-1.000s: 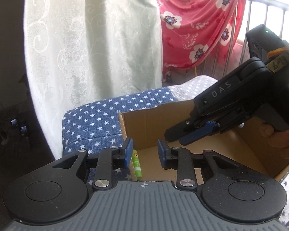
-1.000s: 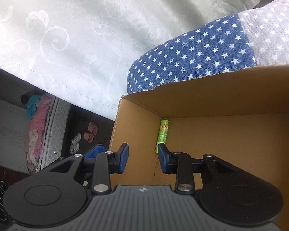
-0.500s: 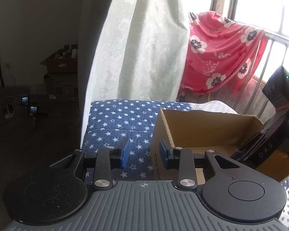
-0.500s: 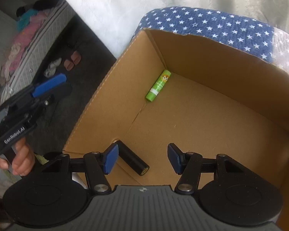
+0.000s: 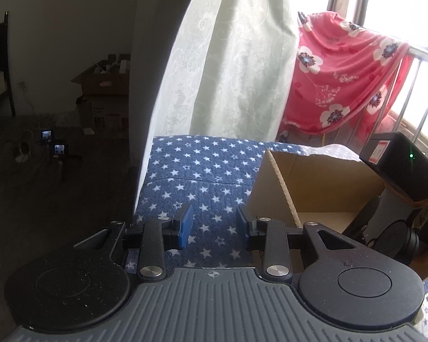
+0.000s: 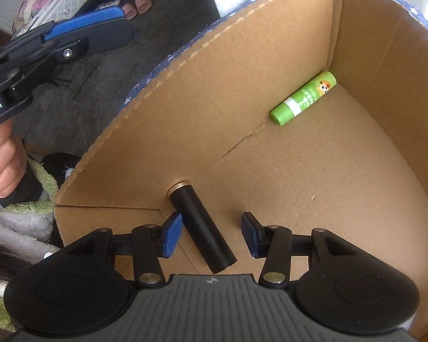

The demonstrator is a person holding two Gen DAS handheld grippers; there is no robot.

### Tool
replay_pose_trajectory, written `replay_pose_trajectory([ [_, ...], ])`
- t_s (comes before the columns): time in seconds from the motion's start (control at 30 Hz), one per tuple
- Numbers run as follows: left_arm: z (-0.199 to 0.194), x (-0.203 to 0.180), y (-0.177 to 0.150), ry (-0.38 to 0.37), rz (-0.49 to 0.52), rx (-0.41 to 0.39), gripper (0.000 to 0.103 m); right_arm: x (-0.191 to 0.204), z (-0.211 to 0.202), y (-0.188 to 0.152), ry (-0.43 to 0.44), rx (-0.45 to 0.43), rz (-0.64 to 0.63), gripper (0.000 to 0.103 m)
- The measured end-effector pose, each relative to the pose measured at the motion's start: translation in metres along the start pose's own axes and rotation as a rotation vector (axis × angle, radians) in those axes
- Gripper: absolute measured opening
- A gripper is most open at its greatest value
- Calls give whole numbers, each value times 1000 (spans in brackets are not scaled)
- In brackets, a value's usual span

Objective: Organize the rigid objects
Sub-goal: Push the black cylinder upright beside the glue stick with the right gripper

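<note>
Green tube (image 6: 304,97) and black tube (image 6: 201,228) lie in the box (image 6: 168,131), right hand-held gripper (image 6: 211,235) closing, pads off the black tube; left hand-held gripper (image 5: 214,229) part-open, empty

A home bedroom: pale patterned curtain (image 5: 228,71), red flowered cloth (image 5: 342,77) over window bars, blue star-print bedding (image 5: 202,171).

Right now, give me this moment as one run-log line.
box: green tube, black tube inside | right hand-held gripper: closing, black tube between, ungripped | left hand-held gripper: empty, outside box
</note>
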State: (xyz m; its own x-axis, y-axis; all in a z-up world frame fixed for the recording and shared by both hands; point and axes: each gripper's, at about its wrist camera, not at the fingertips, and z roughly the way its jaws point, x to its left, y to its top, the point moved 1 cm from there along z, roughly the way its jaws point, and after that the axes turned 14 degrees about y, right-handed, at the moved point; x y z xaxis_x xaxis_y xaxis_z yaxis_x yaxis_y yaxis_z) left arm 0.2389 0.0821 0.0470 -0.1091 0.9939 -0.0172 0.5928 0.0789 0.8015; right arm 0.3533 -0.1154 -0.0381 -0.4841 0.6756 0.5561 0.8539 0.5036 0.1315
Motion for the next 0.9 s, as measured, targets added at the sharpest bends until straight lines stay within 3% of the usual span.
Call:
replay_pose_trajectory([
  [0.1, -2, 2, 0, -1, -5, -3, 33, -4, -6, -5, -21, -19, 17, 31],
  [0.17, -3, 4, 0, -1, -11, -4, 33, -12, -16, -8, -39, -47, 70, 28],
  [0.53, -8, 7, -3, -14, -17, -7, 33, -86, -73, 7, -110, -374, 436, 24],
  [0.63, -11, 6, -5, -12, -12, -13, 33, -98, -83, 10, -60, -418, 514, 29],
  [0.7, -14, 7, -6, -16, -10, -20, 33, -100, -98, 8, -70, -423, 545, 56],
  [0.73, -17, 7, -7, -17, -9, -27, 33, -99, -113, 3, -93, -435, 541, 61],
  [0.9, -30, 9, -8, -15, -16, -60, 34, -58, -157, -42, -133, -505, 498, 63],
])
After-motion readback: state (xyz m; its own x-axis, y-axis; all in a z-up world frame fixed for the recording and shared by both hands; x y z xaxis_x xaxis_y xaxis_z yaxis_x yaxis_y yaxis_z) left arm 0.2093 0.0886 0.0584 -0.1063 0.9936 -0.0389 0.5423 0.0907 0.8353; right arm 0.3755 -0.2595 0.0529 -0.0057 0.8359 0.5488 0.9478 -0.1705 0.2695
